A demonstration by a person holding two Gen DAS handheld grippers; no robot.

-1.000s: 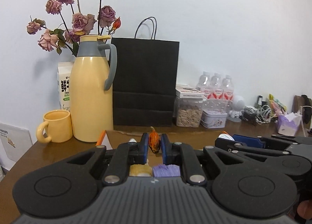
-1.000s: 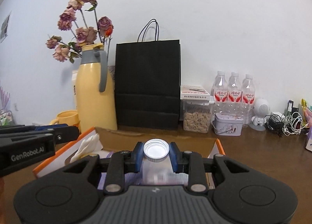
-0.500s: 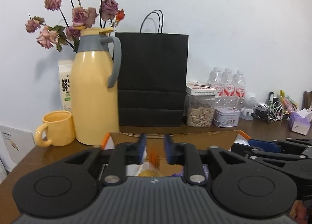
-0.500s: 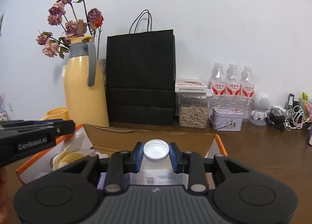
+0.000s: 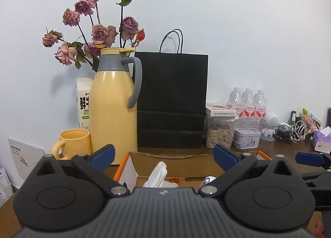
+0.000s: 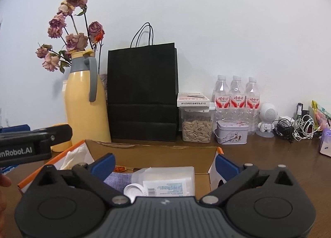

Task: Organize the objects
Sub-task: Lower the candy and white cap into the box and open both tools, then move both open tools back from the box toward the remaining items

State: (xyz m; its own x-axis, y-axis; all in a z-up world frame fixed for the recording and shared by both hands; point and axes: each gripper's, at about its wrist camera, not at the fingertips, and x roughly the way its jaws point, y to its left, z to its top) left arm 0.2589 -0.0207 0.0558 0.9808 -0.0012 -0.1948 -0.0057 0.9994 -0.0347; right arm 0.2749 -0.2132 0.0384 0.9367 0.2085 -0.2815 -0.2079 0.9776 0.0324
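An open cardboard box with orange edges (image 6: 153,151) sits on the brown table; it also shows in the left wrist view (image 5: 186,160). A clear plastic bottle with a white cap (image 6: 165,181) lies on its side in the box, beside a purple cloth (image 6: 118,178) and a small orange wrapped item (image 6: 120,169). White tissue (image 5: 158,173) sticks up at the box's left. My right gripper (image 6: 164,162) is open and empty above the bottle. My left gripper (image 5: 164,155) is open and empty above the box.
Behind the box stand a yellow thermos jug (image 5: 114,107), a yellow mug (image 5: 72,143), a black paper bag (image 5: 171,101), a seed jar (image 6: 196,126), a tin (image 6: 231,134), three water bottles (image 6: 235,97) and tangled cables (image 6: 295,128). Dried roses (image 5: 99,29) rise behind the jug.
Both grippers opened wide. The left let go of the orange item and the right let go of the bottle, which now lies on its side in the box. Both grippers rose and drew back.
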